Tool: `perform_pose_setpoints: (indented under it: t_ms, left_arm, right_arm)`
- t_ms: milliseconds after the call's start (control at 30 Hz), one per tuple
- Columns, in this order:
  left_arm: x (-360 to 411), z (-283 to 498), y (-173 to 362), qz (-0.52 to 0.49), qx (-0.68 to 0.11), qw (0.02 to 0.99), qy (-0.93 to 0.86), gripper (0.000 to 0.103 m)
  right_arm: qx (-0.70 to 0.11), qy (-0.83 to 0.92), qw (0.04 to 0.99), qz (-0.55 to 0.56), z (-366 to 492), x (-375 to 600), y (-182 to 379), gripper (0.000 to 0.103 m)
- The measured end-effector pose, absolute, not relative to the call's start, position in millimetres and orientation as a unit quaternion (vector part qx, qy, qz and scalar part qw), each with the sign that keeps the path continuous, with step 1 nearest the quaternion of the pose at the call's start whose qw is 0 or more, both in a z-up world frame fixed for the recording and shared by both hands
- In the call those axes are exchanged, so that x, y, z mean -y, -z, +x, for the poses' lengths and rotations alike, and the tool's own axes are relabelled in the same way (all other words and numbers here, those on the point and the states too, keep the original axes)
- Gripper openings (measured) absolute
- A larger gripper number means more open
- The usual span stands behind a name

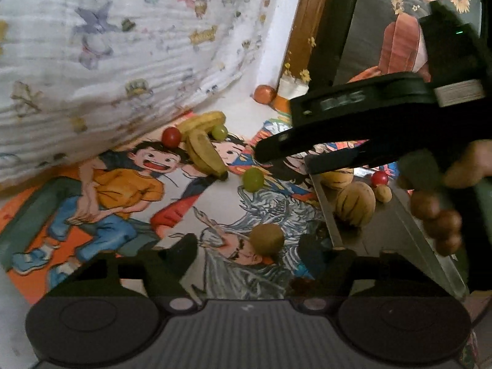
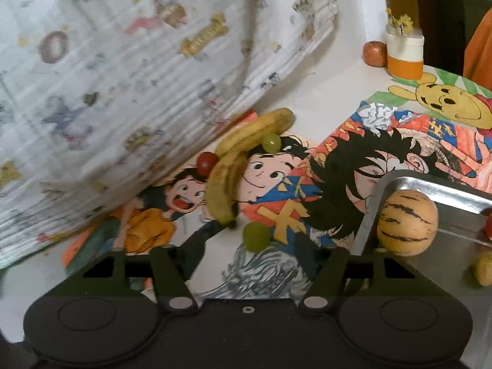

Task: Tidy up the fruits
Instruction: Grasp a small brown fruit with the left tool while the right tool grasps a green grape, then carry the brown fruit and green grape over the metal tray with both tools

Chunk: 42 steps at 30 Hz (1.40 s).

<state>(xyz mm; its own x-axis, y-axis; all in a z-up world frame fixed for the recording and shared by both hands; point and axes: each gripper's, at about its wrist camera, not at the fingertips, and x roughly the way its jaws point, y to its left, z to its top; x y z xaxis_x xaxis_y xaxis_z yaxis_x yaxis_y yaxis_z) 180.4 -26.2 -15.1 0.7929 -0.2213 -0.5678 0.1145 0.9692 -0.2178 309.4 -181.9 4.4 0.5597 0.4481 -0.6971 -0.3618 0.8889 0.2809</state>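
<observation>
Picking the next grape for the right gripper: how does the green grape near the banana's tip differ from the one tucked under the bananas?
The near grape lies alone on the drawing, just ahead of the right gripper, whose jaws stand open. The far grape sits farther back, pressed against the bananas and partly covered by one. The near grape looks larger in the right wrist view, perhaps only from closeness. Both are green, round and outside the metal tray.

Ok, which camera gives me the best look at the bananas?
The right wrist view: the bananas lie near centre, unobstructed, with a green grape and a cherry tomato touching them. The left wrist view shows the bananas too, but smaller and farther off.
</observation>
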Motion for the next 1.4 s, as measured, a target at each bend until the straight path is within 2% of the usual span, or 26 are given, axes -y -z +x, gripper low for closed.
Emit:
perform_pose_setpoints:
  t_ms: [67, 400, 467, 633, 800, 967, 1400]
  left_arm:
    - [28.6, 185.2, 16.9, -0.086, -0.312, 0.941, 0.095, 0.064]
    - [31.4, 193.5, 22.3, -0.088, -0.312, 0.94, 0.103, 0.047]
    - [31.1, 193.8, 22.4, -0.09, -0.312, 0.94, 0.103, 0.04]
    - [33.1, 193.4, 22.3, -0.084, -0.312, 0.94, 0.105, 0.031]
    - [33.1, 193.7, 22.2, -0.088, -0.312, 0.94, 0.104, 0.03]
    - [31.7, 193.9, 22.2, -0.093, -0.312, 0.94, 0.104, 0.03]
    - [24.1, 195.8, 19.8, -0.121, -0.317, 0.936, 0.088, 0.03]
  right_arm:
    - [-0.404, -0.227, 0.885, 0.041, 312.5, 178.4, 0.8, 0.057]
    - [-0.391, -0.227, 0.892, -0.011, 311.2, 166.2, 14.6, 0.046]
    - [-0.39, -0.225, 0.893, -0.017, 311.1, 164.8, 16.3, 0.044]
    - [-0.381, -0.225, 0.896, -0.03, 312.1, 161.6, 18.7, 0.039]
    - [-0.38, -0.226, 0.897, -0.027, 313.9, 160.5, 20.5, 0.036]
    - [-0.381, -0.231, 0.895, -0.024, 313.0, 158.9, 19.9, 0.026]
    - [-0.38, -0.231, 0.896, 0.018, 294.6, 183.6, 14.6, 0.026]
